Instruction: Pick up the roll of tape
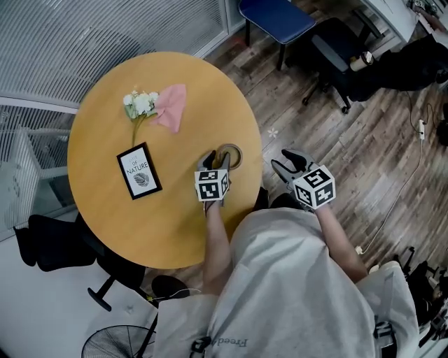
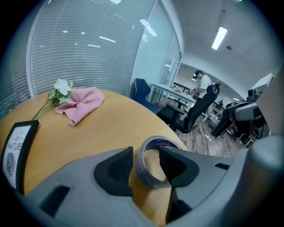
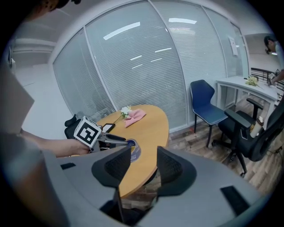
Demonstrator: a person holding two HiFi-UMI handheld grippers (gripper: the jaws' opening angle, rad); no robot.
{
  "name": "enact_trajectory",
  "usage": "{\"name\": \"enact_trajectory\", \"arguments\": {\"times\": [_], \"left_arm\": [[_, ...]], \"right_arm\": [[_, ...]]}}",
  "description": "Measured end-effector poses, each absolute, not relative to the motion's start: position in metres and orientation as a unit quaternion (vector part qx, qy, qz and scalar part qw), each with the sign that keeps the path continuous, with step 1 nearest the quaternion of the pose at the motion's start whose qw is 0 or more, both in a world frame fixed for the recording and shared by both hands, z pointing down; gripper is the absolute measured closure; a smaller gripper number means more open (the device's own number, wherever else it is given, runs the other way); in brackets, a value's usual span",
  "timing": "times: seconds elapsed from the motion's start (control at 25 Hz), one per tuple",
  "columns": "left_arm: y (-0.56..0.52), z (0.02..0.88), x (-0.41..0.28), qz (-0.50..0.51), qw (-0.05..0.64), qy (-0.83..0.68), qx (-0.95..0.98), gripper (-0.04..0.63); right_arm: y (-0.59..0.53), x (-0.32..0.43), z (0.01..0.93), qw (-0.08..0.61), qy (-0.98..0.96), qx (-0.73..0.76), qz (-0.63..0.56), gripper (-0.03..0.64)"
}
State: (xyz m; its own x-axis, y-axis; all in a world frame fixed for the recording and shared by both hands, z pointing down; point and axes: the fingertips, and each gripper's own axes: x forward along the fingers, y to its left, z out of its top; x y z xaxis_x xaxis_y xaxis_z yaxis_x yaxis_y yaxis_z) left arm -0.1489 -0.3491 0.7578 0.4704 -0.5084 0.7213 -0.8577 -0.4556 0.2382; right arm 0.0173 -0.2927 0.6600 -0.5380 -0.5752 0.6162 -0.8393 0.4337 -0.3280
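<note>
The roll of tape (image 1: 233, 149) (image 2: 156, 145) lies flat on the round wooden table (image 1: 133, 224), near its right edge. My left gripper (image 1: 217, 160) (image 2: 145, 165) is down at the roll and open. One jaw stands outside the roll's near wall and the other reaches into its hole, with a small gap showing at the pads. My right gripper (image 1: 290, 162) (image 3: 143, 166) hangs open and empty off the table's right side, above the floor. The right gripper view shows the roll of tape (image 3: 133, 149) at the tip of the left gripper (image 3: 112, 138).
On the table's left half lie a black-framed card (image 1: 139, 170), a pink cloth (image 1: 170, 107) and a white flower (image 1: 138, 103). A blue chair (image 1: 276, 17) and a black office chair (image 1: 336, 49) stand beyond the table on the wood floor.
</note>
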Motion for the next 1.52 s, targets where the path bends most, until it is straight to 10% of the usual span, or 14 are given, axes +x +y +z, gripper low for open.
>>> {"name": "enact_trajectory", "arguments": {"times": [1.52], "left_arm": [[-0.354, 0.796, -0.136, 0.525, 0.141, -0.295, 0.786, 0.535]], "right_arm": [[-0.298, 0.008, 0.648, 0.220, -0.832, 0.431, 0.273, 0.445]]}}
